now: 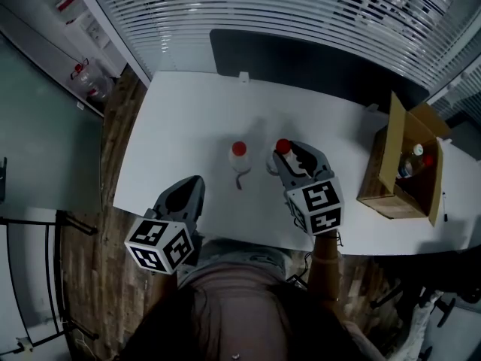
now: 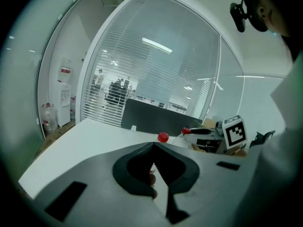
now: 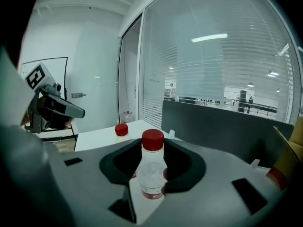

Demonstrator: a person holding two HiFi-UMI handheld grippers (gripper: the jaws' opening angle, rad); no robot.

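Nearest to us, the left gripper (image 1: 194,185) hangs over the near edge of the table (image 1: 180,119), jaws together, nothing between them. Further in, the right gripper (image 1: 294,156) has its jaws pressed on the upright bottle (image 3: 152,167). The grasp seems made, but we cannot tell if it is lifted. The second bottle (image 1: 239,156) stands free just beside. The box (image 1: 376,183) is well apart at the right.

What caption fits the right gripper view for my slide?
Right hand-held gripper clasps a red-capped bottle; a second bottle stands behind on the table.
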